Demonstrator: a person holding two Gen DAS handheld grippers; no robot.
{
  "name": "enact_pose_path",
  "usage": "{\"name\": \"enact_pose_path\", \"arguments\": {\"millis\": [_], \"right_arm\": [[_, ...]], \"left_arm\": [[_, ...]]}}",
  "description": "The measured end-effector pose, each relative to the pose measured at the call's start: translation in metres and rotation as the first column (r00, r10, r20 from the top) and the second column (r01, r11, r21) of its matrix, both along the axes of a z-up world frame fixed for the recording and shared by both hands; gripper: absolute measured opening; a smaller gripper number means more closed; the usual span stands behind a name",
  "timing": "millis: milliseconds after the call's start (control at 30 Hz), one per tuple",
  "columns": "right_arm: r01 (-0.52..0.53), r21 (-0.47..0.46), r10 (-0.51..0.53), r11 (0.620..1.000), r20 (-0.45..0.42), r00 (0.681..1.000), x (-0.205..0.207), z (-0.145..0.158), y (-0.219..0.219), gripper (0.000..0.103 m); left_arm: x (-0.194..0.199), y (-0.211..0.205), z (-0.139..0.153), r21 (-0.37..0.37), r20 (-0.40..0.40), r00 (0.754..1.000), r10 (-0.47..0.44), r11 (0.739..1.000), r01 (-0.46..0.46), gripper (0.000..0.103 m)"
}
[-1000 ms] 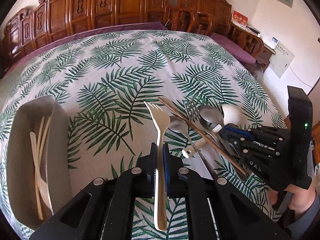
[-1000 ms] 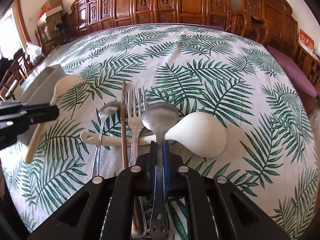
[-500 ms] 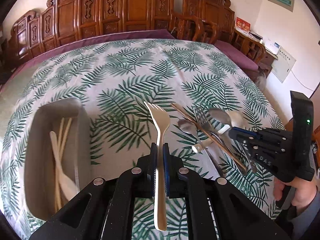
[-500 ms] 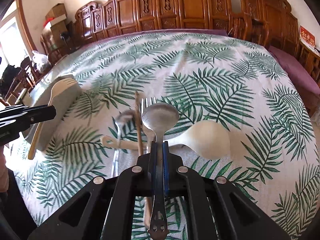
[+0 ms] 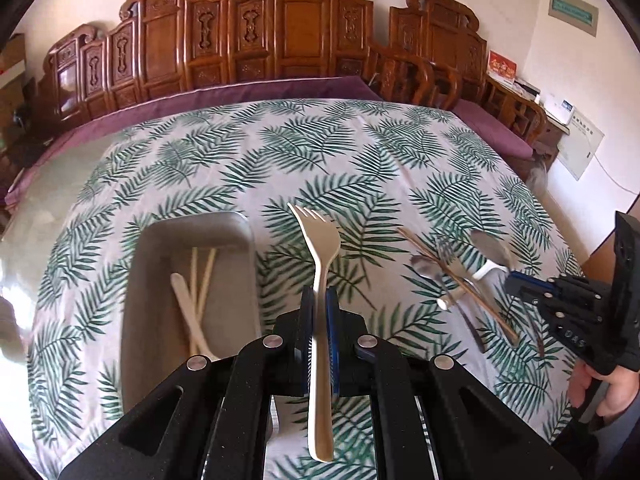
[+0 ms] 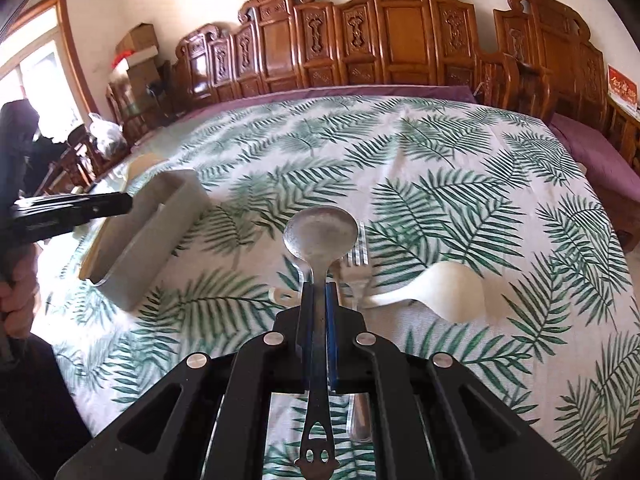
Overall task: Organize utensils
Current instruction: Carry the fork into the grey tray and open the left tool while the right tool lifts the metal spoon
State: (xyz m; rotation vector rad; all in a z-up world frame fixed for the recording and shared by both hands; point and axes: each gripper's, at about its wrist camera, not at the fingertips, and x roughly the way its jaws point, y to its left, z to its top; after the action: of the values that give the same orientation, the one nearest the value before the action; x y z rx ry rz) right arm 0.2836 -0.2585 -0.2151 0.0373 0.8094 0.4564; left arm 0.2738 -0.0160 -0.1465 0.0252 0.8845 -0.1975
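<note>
Fork (image 5: 319, 248) clamped btwn left fingers (image 5: 306, 320), spoon (image 6: 320, 236) clamped btwn right fingers (image 6: 307, 312).

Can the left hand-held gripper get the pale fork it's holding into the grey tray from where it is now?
Probably yes. The left hand-held gripper is shut on the pale fork, just right of the open-topped grey tray. Nothing stands between them, and the chopsticks inside leave room.
</note>
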Motion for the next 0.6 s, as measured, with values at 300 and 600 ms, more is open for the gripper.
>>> {"name": "enact_pose_path", "arguments": {"millis": [300, 600], "right_arm": [[-0.032, 0.016, 0.031, 0.999, 0.048, 0.998, -0.017, 0.019, 0.017, 0.007], [-0.075, 0.016, 0.074, 0.997, 0.074, 0.994, -0.03, 0.032, 0.041, 0.007]], "left_arm": [[0.004, 0.033, -0.007, 0.023, 0.005, 0.999, 0.032, 0.999, -0.033, 0.006], [0.013, 0.067, -0.033, -0.003, -0.03, 0.994, 0.101, 0.995, -0.101, 0.005]]}}
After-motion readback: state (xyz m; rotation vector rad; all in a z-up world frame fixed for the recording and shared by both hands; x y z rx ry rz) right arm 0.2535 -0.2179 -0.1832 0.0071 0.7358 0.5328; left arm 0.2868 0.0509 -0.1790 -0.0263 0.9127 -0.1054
